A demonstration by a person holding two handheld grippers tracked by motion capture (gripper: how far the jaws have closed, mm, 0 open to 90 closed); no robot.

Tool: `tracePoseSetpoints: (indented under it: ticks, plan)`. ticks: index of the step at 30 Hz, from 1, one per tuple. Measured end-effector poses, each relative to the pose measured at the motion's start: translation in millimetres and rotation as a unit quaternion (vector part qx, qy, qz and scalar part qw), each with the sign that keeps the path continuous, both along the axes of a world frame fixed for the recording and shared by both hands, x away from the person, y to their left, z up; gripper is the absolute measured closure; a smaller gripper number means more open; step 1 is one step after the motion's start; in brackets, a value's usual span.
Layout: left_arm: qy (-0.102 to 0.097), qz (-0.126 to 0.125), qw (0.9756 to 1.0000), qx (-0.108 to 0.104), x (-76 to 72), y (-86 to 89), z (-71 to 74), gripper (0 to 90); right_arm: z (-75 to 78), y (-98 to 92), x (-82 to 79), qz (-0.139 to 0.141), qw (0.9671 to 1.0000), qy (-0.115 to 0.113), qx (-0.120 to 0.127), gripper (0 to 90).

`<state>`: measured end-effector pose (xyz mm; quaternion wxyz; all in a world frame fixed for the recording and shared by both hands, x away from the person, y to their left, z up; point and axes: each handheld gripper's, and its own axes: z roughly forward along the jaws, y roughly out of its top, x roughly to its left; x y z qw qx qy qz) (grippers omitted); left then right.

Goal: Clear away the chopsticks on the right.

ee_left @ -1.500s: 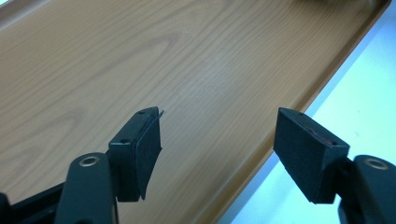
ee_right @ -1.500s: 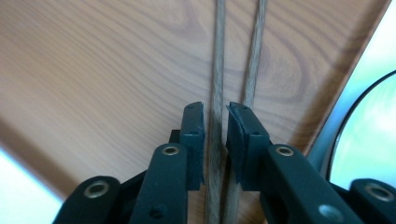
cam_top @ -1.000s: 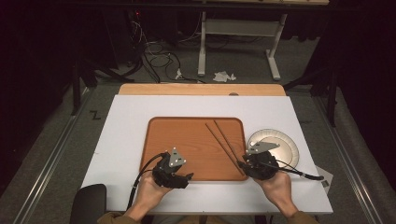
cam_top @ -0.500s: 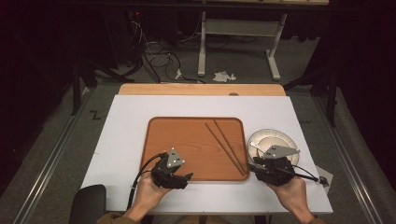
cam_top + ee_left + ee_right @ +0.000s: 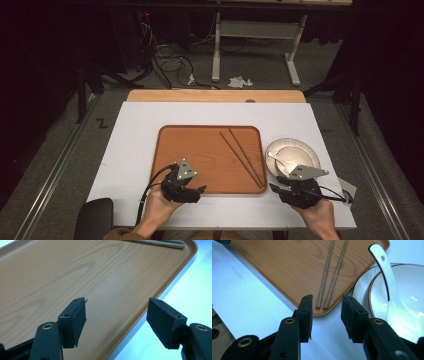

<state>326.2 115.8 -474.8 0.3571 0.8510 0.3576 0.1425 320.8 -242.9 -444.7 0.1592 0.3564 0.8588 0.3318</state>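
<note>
A white table (image 5: 135, 145) holds a brown wooden tray (image 5: 200, 155) at its centre, seen from above, with a person's two hands reaching in from the near edge, each holding a black two-jaw gripper. A pair of wooden chopsticks (image 5: 242, 157) lies on the right part of the tray, side by side and slanting from the far middle towards the near right corner, their near ends just inside the tray's rim. Just beside the tray on the right sits a pale round bowl (image 5: 305, 150) with a white spoon (image 5: 278, 160) resting in it, handle towards the tray. The right gripper (image 5: 276, 189) hovers over the table just off the tray's near right corner, below the bowl; its jaws stand apart with nothing between them and have just been opening. In the right gripper view the right gripper (image 5: 326, 312) points at the near ends of the chopsticks (image 5: 332, 272), which lie a little beyond its pads, untouched, with the bowl (image 5: 412, 280) and spoon (image 5: 384, 270) to one side. The left gripper (image 5: 200, 190) rests at the tray's near edge, left of centre. In the left gripper view the left gripper (image 5: 117, 312) has its jaws wide apart and empty, straddling the tray (image 5: 75, 272) rim.
</note>
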Motion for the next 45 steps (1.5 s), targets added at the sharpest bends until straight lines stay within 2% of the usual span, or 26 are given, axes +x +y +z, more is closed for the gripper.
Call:
tracePoseSetpoints:
  ticks: [3,5,13,19,22,26,35,39,45]
  plan:
    - [0.000,0.000,1.0000,-0.002,-0.6,0.3,0.1,31.7,-5.4,-2.0,0.4,-0.003,1.0000,0.006,0.003,61.5]
    - [0.000,-0.001,1.0000,-0.001,-1.0,0.3,0.0,31.7,-9.1,-1.0,-0.3,-0.001,1.0000,0.001,-0.009,61.2]
    - [0.001,0.000,1.0000,0.001,-1.0,0.5,-1.0,31.7,-19.3,4.1,-1.1,0.012,0.9995,0.001,-0.029,60.6]
    - [0.003,0.001,1.0000,0.003,-0.4,-0.2,-2.3,31.7,-24.8,-3.0,2.4,0.000,0.9997,0.020,-0.014,60.6]
    - [0.004,0.000,1.0000,0.006,0.0,-1.0,-3.4,31.7,-26.8,-2.7,2.3,0.004,0.9997,0.019,-0.011,60.3]
    - [0.006,0.002,1.0000,0.007,0.5,-1.4,-4.9,31.7,-32.3,0.5,2.9,0.016,0.9994,0.023,-0.020,59.7]
    - [0.011,-0.001,0.9998,0.017,2.1,-3.0,-8.0,31.7,-41.4,2.9,5.6,0.018,0.9984,0.039,-0.037,57.4]
    - [0.013,-0.001,0.9997,0.019,2.5,-3.5,-8.6,31.6,-43.9,0.2,8.5,0.009,0.9983,0.051,-0.027,55.9]
    - [0.013,-0.002,0.9997,0.018,2.9,-3.5,-8.8,31.6,-43.8,-0.2,9.3,0.010,0.9984,0.052,-0.022,55.2]
